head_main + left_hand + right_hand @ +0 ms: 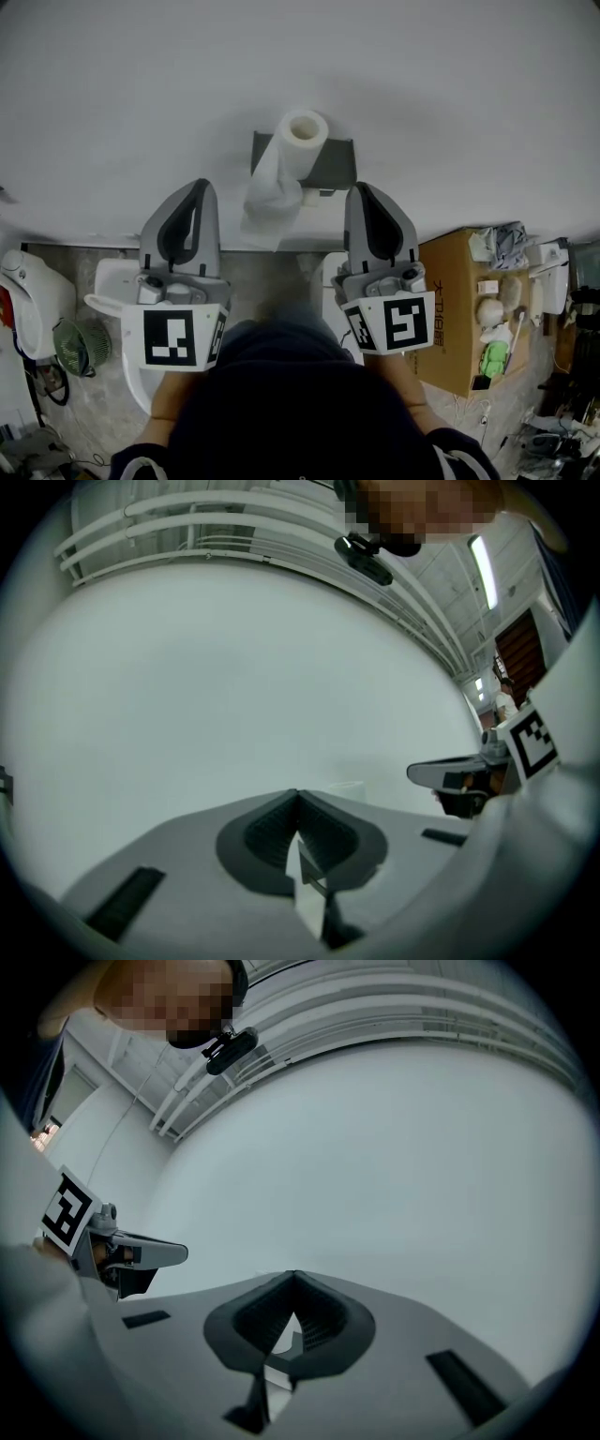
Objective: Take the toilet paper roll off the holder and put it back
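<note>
I count one toilet paper roll (302, 137). It sits at the left end of the one dark holder (330, 165) fixed to the white wall (141, 94). One loose strip of paper (272, 199) hangs down from it. There are two grippers. The left gripper (201, 187) is near the left of the strip, and the right gripper (362, 189) is close under the holder's right corner. Both have their fingers pressed together and hold nothing. The wall is plain on both sides of the holder. One cardboard box (455, 281) stands on the floor at the right.
</note>
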The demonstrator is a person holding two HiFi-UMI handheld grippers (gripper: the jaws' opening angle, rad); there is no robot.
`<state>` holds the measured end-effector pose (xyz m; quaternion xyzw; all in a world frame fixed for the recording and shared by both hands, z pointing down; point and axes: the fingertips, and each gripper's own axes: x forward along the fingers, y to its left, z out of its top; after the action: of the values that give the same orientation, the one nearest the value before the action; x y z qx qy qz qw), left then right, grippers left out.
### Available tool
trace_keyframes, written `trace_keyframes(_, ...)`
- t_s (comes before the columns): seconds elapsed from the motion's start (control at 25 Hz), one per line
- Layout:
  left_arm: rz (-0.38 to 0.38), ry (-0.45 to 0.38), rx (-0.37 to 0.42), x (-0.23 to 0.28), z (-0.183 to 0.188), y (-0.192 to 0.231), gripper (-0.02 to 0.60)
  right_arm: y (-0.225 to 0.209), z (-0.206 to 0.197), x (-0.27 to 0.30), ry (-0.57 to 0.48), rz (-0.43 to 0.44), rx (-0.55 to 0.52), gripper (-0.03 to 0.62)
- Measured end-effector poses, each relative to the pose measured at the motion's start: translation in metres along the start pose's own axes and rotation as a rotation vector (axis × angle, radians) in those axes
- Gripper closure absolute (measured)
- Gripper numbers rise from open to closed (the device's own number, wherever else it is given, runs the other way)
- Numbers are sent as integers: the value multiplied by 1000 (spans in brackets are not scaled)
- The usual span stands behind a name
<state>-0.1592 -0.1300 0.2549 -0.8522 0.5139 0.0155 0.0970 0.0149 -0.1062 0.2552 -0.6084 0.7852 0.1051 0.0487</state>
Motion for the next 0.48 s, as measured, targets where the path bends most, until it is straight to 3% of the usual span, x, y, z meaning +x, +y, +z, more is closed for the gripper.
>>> trace_keyframes(0.48,-48,-17,-31,2,3,1,580,3,6,-3,19,-36,-43,579)
